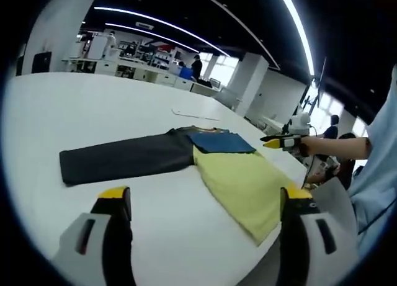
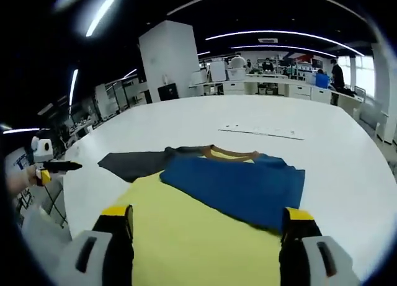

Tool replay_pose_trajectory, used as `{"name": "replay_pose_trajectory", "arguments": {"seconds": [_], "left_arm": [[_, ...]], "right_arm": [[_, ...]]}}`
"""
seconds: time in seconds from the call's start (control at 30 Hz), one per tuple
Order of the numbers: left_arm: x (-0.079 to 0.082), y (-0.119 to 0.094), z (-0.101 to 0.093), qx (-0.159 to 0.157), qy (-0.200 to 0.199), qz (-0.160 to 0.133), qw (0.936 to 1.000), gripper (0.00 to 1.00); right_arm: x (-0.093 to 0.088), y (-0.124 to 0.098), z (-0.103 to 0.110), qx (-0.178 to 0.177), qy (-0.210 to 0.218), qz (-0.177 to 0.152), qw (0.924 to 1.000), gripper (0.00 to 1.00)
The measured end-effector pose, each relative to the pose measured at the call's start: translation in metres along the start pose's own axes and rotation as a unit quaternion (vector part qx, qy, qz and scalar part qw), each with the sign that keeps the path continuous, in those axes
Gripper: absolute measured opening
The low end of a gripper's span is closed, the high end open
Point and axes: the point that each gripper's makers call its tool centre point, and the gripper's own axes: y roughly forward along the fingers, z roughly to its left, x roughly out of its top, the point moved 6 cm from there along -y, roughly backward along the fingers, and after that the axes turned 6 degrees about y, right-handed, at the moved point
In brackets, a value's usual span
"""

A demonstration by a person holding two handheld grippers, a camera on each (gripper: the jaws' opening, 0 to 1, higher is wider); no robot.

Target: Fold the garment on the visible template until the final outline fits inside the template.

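Bright strip lights run over a wide office floor, desks and a few people far at the back, and nearest us a broad white tabletop (image 1: 93,106) carries the work. On it lies the garment (image 1: 239,180), a shirt spread flat: a yellow body, a blue panel (image 2: 242,187) near the collar, and a dark sleeve (image 1: 124,159) stretched straight out to one side. It looks laid out like this so each part can be folded inward; I judge that folding has hardly begun. I cannot pick out any template outline under it.

Both tools are raised off the cloth, apparently sizing up a first grab. The left gripper (image 1: 205,214) hangs over bare tabletop just short of the yellow hem, jaws apart, nothing between them. The right gripper (image 2: 208,230) hovers above the yellow body, jaws likewise apart and empty.

From the left gripper view the sleeve's full length shows, and the right tool at the garment's far side. The right gripper view shows the brown collar (image 2: 229,153) and a thin strip (image 2: 263,132) lying beyond.
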Motion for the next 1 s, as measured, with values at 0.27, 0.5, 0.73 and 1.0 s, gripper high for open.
{"name": "replay_pose_trajectory", "arguments": {"seconds": [0.27, 0.5, 0.73, 1.0], "left_arm": [[0.004, 0.0, 0.025, 0.055, 0.022, -0.003, 0.9982, 0.93], [-0.001, -0.001, 0.052, 0.087, 0.021, 0.005, 0.996, 0.99], [-0.008, -0.008, 0.093, 0.137, 0.008, 0.017, 0.9903, 0.97], [-0.014, -0.005, 0.128, 0.173, -0.017, 0.023, 0.9845, 0.93]], "right_arm": [[-0.005, -0.025, -0.005, -0.02, 0.013, -0.014, 0.9996, 1.0], [-0.016, -0.048, -0.011, -0.036, 0.021, -0.015, 0.999, 0.99], [-0.044, -0.068, -0.013, -0.061, 0.047, -0.009, 0.997, 0.98], [-0.061, -0.085, -0.02, -0.086, 0.072, -0.003, 0.9937, 0.95]]}}
